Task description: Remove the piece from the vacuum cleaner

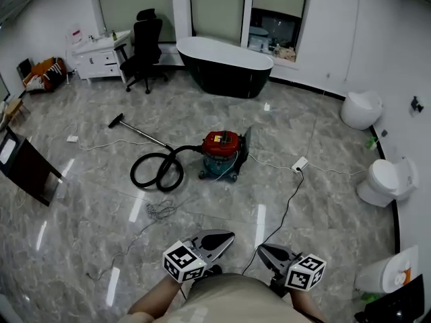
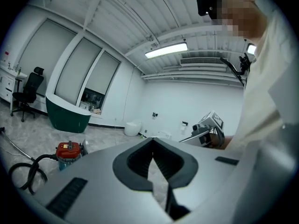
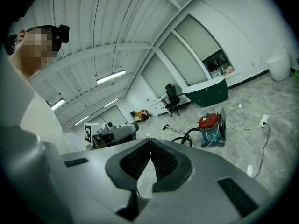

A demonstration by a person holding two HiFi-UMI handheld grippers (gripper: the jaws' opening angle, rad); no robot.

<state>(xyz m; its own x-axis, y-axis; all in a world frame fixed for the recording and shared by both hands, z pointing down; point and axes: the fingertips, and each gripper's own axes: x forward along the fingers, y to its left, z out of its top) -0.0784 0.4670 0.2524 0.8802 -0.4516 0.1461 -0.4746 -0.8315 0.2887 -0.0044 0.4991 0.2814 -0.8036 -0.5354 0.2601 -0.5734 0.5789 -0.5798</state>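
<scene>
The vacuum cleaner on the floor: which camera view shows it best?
The head view: the vacuum cleaner appears whole, with its looped hose and floor nozzle. The right gripper view shows it whole too, but smaller. The left gripper view shows it small, low at the left edge.

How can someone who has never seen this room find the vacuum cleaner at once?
Start at the dark bathtub at the far end of the room and come toward the camera. The vacuum cleaner stands alone on the open floor in front of it. Nothing else here has a red lid on a blue drum, with a black hose coiled at its left.
</scene>
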